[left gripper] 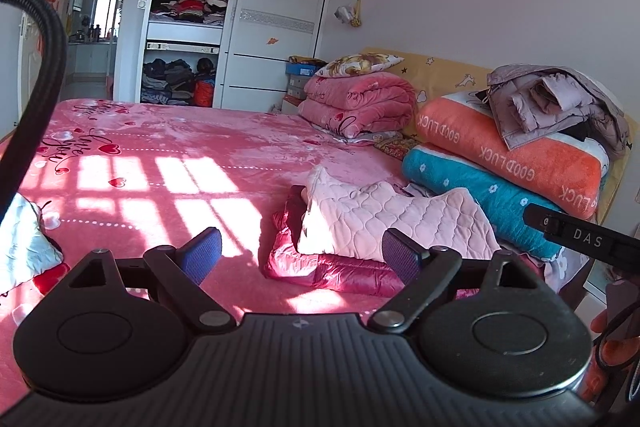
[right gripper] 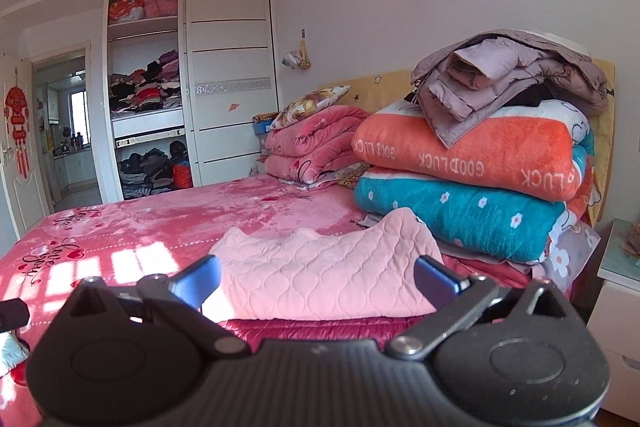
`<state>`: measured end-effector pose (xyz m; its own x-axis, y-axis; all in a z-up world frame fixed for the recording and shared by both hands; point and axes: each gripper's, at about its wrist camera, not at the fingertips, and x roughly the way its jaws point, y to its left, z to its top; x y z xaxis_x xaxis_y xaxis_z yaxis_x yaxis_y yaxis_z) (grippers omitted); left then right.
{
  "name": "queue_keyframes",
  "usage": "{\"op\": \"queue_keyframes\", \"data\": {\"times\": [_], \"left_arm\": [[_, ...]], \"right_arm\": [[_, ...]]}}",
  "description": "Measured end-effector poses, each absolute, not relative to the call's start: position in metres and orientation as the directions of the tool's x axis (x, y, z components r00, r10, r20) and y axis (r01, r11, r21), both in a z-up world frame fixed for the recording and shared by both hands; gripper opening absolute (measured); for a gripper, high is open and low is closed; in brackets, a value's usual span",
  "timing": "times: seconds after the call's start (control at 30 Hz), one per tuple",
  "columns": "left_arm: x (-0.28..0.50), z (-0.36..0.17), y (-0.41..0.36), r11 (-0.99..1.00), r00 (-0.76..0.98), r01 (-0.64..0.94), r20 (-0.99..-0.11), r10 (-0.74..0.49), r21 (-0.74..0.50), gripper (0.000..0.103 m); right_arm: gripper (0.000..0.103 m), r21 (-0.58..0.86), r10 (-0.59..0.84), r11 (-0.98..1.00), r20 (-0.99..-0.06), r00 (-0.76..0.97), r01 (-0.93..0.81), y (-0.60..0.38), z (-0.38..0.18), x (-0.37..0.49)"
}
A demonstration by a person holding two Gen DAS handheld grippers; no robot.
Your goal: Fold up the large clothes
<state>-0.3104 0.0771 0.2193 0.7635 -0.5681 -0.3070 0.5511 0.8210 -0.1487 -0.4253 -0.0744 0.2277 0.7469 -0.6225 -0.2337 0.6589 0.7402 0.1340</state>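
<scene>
both my left gripper (left gripper: 301, 255) and right gripper (right gripper: 316, 277) have their fingers spread wide, holding nothing, above the bed (left gripper: 168, 147). ahead of them i see the pink quilted garment (right gripper: 324, 267) lying on a folded red puffer jacket (left gripper: 340, 269), just beside the stacked blankets (right gripper: 472, 179).

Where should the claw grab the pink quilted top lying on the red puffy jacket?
Probably the near hem edge of the pink quilted top, coming low from the front. It lies flat on the red jacket, right between the open right claw, so that edge pinches easily.
</scene>
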Motion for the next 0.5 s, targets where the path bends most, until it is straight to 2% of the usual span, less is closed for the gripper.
{"op": "queue_keyframes", "data": {"times": [0.23,0.5], "left_arm": [[-0.3075,0.2171,0.0797,0.824,0.767,0.539,-0.302,-0.566,-0.174,0.103],[-0.3103,0.2156,0.0774,0.850,0.802,0.505,-0.282,-0.526,-0.149,0.103]], "right_arm": [[0.102,0.130,-0.629,0.737,-0.227,0.743,0.664,-0.0709,0.2282,-0.4276],[0.102,0.134,-0.627,0.736,-0.233,0.743,0.663,-0.0706,0.2251,-0.4268]]}}
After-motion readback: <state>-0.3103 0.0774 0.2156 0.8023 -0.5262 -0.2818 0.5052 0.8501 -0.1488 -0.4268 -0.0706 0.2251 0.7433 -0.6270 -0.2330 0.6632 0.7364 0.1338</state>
